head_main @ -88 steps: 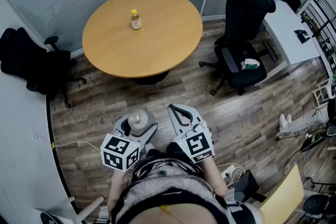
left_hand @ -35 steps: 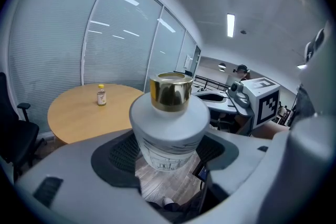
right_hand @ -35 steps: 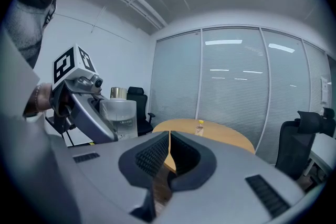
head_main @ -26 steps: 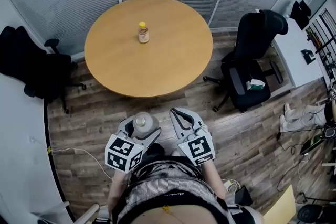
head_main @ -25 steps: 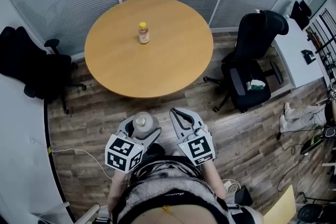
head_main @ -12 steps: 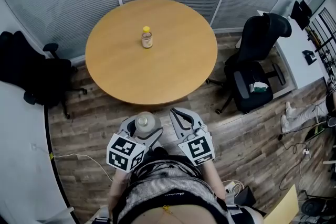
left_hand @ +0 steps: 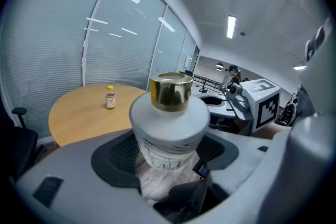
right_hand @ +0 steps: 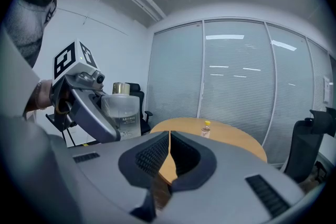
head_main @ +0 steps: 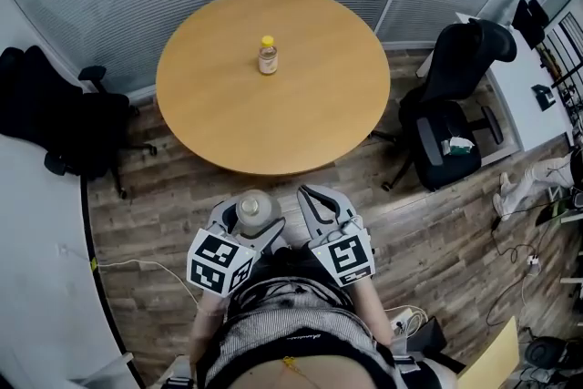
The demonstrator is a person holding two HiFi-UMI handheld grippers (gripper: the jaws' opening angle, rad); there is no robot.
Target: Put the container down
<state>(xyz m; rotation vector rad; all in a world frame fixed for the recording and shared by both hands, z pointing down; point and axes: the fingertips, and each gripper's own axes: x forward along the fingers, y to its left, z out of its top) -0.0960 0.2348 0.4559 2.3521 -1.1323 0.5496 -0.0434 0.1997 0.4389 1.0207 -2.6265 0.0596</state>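
left gripper (head_main: 252, 219) is clamped on the container (head_main: 254, 207), which is upright in the air just short of the round table (head_main: 301, 118) near edge, over the wood floor (head_main: 428, 223). Head view gives only the container's top. The left gripper view adds a frosted white body, a gold cap (left_hand: 171, 92) and a line-drawing label, with the pads pressing both sides low on the body. right gripper (head_main: 316, 203) is just beside it, also short of the table. Its own view shows the jaws pressed together with nothing between them (the container shows side-on at that view's left). small yellow-capped bottle (head_main: 267, 56) stands upright on the table, past centre. The container's base is hidden behind the left jaws, and the label print is too small to read.
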